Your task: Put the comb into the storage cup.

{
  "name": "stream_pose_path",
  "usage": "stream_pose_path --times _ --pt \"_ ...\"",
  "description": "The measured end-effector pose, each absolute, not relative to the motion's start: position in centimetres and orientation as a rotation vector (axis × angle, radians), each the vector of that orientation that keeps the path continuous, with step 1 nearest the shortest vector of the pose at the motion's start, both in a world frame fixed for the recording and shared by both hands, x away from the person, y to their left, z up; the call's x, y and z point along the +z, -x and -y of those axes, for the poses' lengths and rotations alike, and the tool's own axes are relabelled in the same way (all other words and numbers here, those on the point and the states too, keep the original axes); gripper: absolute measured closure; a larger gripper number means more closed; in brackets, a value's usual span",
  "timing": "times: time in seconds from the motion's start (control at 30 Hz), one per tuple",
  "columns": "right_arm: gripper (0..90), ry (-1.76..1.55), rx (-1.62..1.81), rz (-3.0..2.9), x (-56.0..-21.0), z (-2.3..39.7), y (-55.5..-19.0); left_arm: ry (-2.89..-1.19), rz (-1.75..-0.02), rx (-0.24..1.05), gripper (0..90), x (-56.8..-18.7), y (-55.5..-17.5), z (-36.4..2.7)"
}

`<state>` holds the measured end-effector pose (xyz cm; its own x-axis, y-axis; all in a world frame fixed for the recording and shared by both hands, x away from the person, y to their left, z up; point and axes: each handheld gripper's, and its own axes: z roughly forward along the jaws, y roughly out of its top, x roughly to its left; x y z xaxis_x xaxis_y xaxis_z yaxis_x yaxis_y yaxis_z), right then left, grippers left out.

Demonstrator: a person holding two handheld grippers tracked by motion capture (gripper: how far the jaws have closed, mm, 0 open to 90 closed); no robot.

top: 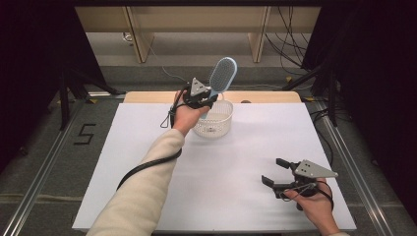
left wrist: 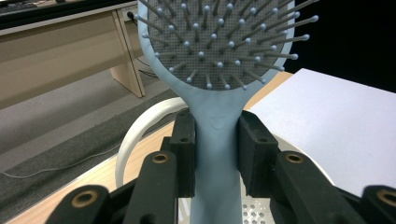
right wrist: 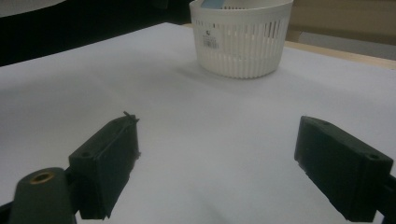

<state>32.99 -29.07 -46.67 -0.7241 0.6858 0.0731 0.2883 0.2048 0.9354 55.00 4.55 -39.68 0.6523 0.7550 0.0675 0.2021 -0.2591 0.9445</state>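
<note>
while the left gripper (top: pixel 208 94) holds the brush (top: pixel 222 74) above the basket (top: pixel 213 118) at the table's (top: pixel 246 162) far edge in the high view, the head tilts up and away and the handle points down toward the basket. the right gripper (top: pixel 273 172) rests near the front right corner, well apart, jaws spread and empty.

seen from the left gripper view, both pads pinch the brush's neck (left wrist: pixel 217 140) squarely, bristles facing the camera, the basket rim (left wrist: pixel 135 130) curving below. to do this well, she should probably lower the handle straight down inside the rim before letting go, so the brush does not tip the light basket.

looking along the right gripper view, its jaws stand wide over bare table, the basket (right wrist: pixel 240 42) ahead; it could likely steady that wall.
</note>
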Motion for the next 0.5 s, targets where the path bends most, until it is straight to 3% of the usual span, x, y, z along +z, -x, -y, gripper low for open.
stream_pose_path --times 0.5 --pt "14.5 -0.911 1.53 -2.126 -46.69 29.07 -33.01 -1.802 -0.774 0.646 70.0 -40.25 -55.22 -4.36"
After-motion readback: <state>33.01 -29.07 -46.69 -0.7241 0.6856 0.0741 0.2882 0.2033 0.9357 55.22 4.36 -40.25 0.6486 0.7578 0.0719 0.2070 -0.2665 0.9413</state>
